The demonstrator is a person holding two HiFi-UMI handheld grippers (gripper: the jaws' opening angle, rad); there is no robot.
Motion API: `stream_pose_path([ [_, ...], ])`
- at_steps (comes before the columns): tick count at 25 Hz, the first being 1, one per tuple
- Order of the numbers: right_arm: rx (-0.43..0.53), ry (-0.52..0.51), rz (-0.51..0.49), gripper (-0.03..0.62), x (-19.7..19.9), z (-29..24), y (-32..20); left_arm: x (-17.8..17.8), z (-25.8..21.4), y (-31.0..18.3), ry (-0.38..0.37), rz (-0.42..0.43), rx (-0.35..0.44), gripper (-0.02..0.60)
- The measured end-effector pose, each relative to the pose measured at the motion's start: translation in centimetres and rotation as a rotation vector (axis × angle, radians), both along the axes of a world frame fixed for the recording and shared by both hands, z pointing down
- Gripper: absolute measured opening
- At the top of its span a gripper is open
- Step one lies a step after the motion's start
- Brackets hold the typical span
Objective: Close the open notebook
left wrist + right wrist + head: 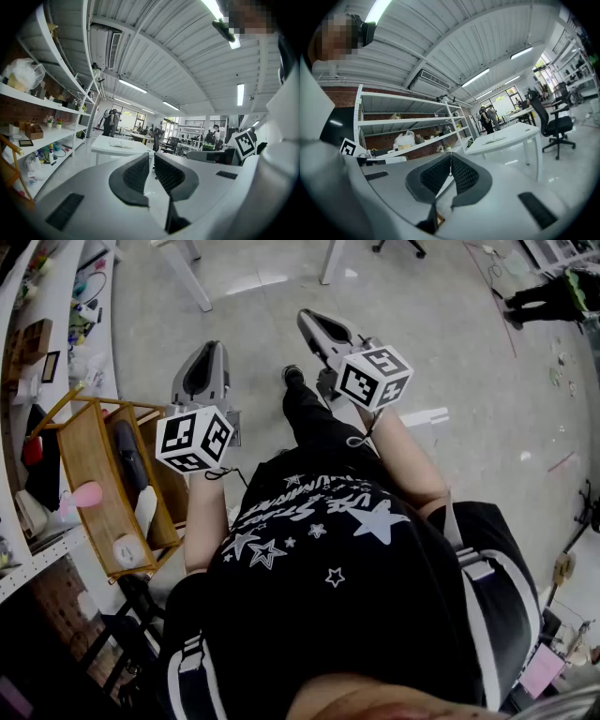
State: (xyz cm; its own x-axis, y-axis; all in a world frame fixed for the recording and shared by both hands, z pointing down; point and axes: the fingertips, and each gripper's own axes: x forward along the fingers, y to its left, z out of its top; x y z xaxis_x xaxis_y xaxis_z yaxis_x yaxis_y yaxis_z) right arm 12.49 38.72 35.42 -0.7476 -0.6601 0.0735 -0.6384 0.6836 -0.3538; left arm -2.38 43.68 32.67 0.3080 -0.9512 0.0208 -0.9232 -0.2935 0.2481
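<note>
The open notebook (121, 144) lies flat on a white table (105, 149) far ahead, and in the right gripper view the notebook (494, 139) rests on the same table (513, 133). Both grippers are held level in the air, well short of it. My left gripper (152, 157) has its pads almost together, only a thin slit between them, and holds nothing. My right gripper (450, 157) is shut with its tips touching and holds nothing. In the head view the left gripper (209, 351) and right gripper (307, 319) reach out over bare floor.
A long white shelf rack (42, 136) and a wooden cart (94, 474) with small items run along the left. A black office chair (553, 124) stands right of the table. People (111, 123) stand far back; another person (553, 296) is at the head view's top right.
</note>
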Motion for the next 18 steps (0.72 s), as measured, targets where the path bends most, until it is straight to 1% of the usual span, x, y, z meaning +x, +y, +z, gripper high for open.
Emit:
stream_pose_path([
  [4, -0.003, -0.020, 0.008, 0.009, 0.2, 0.4, -3.2, 0.2, 0.3, -2.7, -0.035, 0.000, 0.002, 0.047],
  [9, -0.020, -0.046, 0.013, 0.009, -0.7, 0.7, -8.4, -1.1, 0.5, -6.9, -0.042, -0.020, -0.015, 0.046],
  [12, -0.012, -0.044, 0.036, 0.009, -1.0, 1.3, -12.2, -1.6, 0.6, -9.8, -0.053, -0.013, -0.003, 0.047],
  [14, -0.019, -0.038, 0.049, 0.009, -1.2, 1.9, -14.9, -2.3, 1.2, -11.9, -0.050, -0.022, -0.011, 0.046],
  [18, -0.031, -0.037, 0.082, 0.009, -0.2, 2.0, -22.0, -3.4, 1.5, -17.4, -0.035, -0.044, -0.024, 0.046],
])
